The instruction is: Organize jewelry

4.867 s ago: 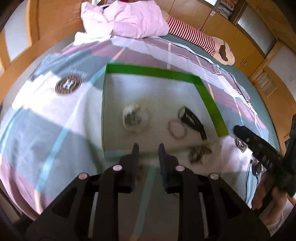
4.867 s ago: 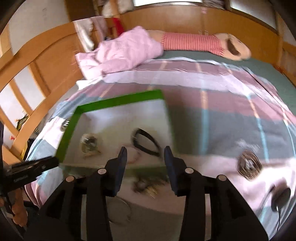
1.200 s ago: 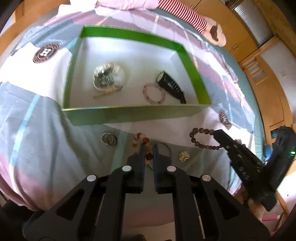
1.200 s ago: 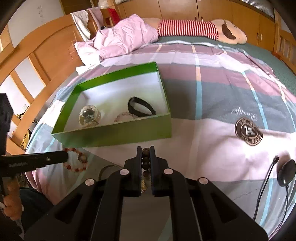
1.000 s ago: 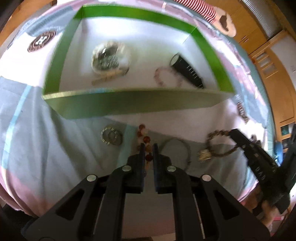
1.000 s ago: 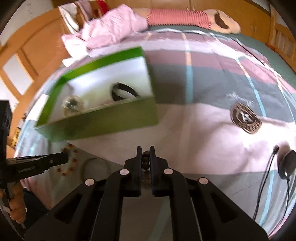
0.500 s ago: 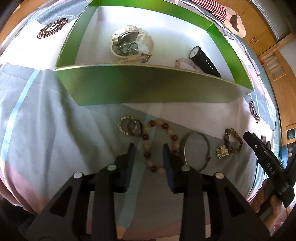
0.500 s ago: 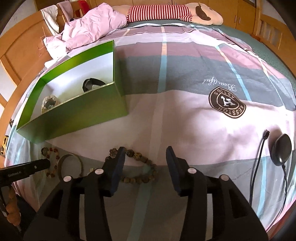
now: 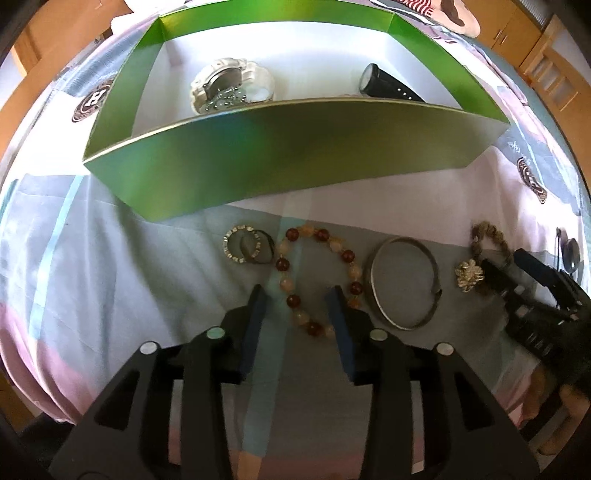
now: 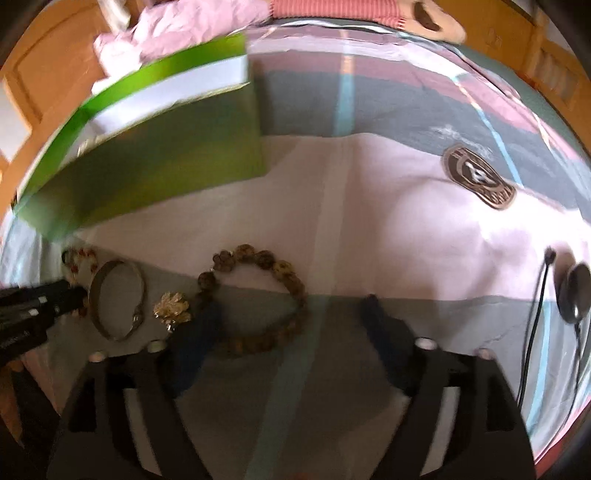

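A green box [image 9: 295, 144] with a white inside lies on the bed and holds a white watch [image 9: 231, 86] and a black watch [image 9: 388, 88]. In front of it lie two small rings [image 9: 245, 246], a red and cream bead bracelet [image 9: 317, 280], a silver bangle [image 9: 404, 288], a gold brooch [image 9: 469, 275] and a brown bead bracelet [image 10: 258, 299]. My left gripper [image 9: 297, 299] is open low over the red bead bracelet. My right gripper [image 10: 291, 314] is open wide over the brown bead bracelet.
The bed has a plaid cover with round badges [image 10: 478, 181]. A black round device on a cable [image 10: 574, 293] lies at the right. A pink quilt [image 10: 192, 22] and a striped plush toy [image 10: 351, 7] lie at the far end. A wooden bed frame [image 10: 44, 74] runs along the left.
Both grippers let go of their bead bracelets, which now lie on the bed, and have opened wider. Both have come lower and closer to the cover.
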